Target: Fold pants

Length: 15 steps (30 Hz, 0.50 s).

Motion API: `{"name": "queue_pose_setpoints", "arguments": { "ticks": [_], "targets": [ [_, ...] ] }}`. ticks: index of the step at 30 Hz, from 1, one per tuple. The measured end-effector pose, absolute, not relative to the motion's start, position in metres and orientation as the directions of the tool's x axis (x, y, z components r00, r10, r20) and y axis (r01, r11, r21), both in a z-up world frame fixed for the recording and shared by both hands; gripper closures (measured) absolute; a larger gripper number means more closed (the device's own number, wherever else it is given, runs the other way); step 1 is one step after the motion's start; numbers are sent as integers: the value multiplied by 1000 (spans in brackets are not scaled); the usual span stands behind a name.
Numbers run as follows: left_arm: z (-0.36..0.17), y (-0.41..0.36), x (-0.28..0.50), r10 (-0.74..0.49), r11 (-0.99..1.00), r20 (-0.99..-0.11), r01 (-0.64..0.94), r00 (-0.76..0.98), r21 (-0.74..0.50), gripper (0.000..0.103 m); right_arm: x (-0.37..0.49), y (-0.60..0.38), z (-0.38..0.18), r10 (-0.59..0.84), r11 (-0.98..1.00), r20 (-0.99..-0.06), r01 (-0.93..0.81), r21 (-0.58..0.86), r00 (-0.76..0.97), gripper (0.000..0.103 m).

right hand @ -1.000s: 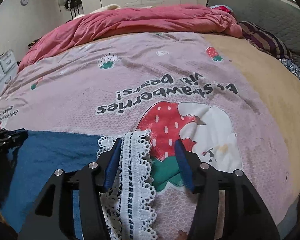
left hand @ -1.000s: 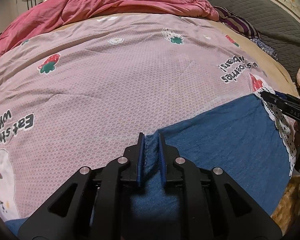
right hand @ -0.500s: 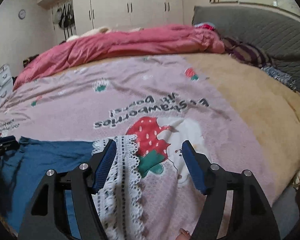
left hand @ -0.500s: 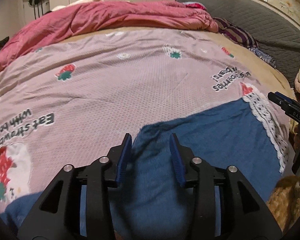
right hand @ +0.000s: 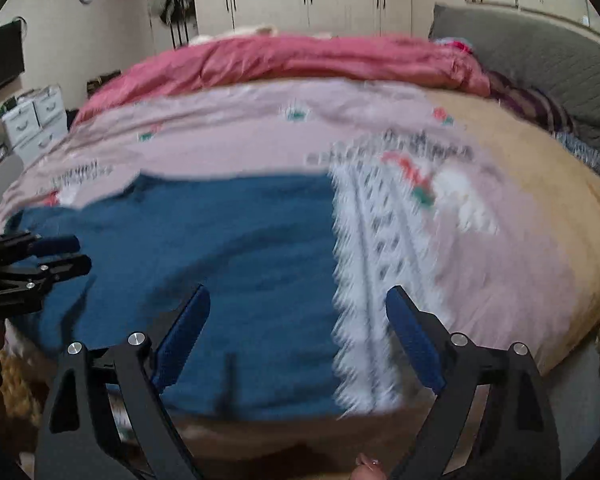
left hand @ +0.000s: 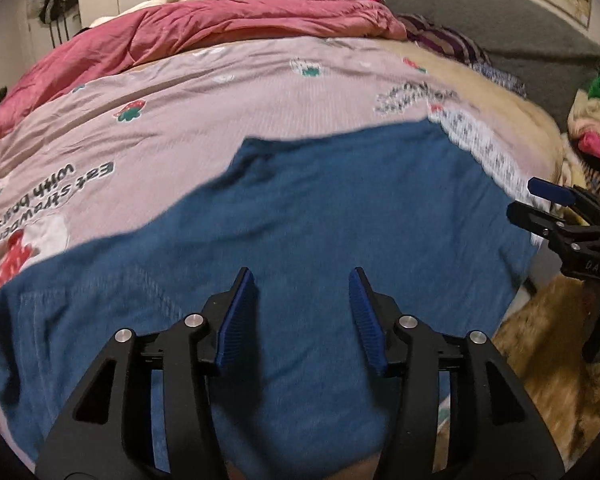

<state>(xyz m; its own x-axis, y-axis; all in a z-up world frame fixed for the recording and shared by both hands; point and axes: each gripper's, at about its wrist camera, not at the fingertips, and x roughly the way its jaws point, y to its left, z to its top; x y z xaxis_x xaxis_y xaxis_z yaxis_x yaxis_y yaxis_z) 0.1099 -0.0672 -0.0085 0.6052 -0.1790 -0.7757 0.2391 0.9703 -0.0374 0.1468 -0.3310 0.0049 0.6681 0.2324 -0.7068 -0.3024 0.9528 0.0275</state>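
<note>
The blue pants (left hand: 320,216) lie flat on the pink strawberry bedspread (left hand: 220,92), with a white lace hem (left hand: 484,148) at their right end. They also show in the right wrist view (right hand: 228,248), with the lace hem (right hand: 372,264) beside them. My left gripper (left hand: 300,312) is open and empty above the pants' left part. My right gripper (right hand: 296,336) is open and empty above the hem end near the bed's front edge. Each gripper shows in the other's view: the right gripper (left hand: 560,216) and the left gripper (right hand: 40,260).
A crumpled red duvet (left hand: 220,28) lies across the far side of the bed. A grey headboard (right hand: 532,64) and striped cloth (left hand: 448,40) are at the right. Drawers (right hand: 36,120) stand at the left. A brownish rug (left hand: 540,352) lies below the bed edge.
My left gripper opened and let go of the blue pants. Both grippers drew back and up from the bed and opened wider. The pants now lie spread flat.
</note>
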Motion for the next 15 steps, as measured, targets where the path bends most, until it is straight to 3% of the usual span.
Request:
{"name": "queue_pose_setpoints", "arguments": {
  "ticks": [3,7,12,15],
  "targets": [
    [-22,-64,102,-150,974,-792,225,592,-17,54,150,-330,-15,190,964,-761,-266,24,620,14],
    [-31,-55,99,-177,975,-778,214,602,-57,52,153,-339,-26,230,962,-761,-262,81,607,12],
    [-24,-56,96,-170,976,-777,212,606,-48,52,135,-355,-10,298,953,-684,-251,170,666,12],
    [-5,-62,94,-178,972,-766,232,618,-38,47,115,-382,5,287,957,-636,-189,218,716,12]
  ]
}}
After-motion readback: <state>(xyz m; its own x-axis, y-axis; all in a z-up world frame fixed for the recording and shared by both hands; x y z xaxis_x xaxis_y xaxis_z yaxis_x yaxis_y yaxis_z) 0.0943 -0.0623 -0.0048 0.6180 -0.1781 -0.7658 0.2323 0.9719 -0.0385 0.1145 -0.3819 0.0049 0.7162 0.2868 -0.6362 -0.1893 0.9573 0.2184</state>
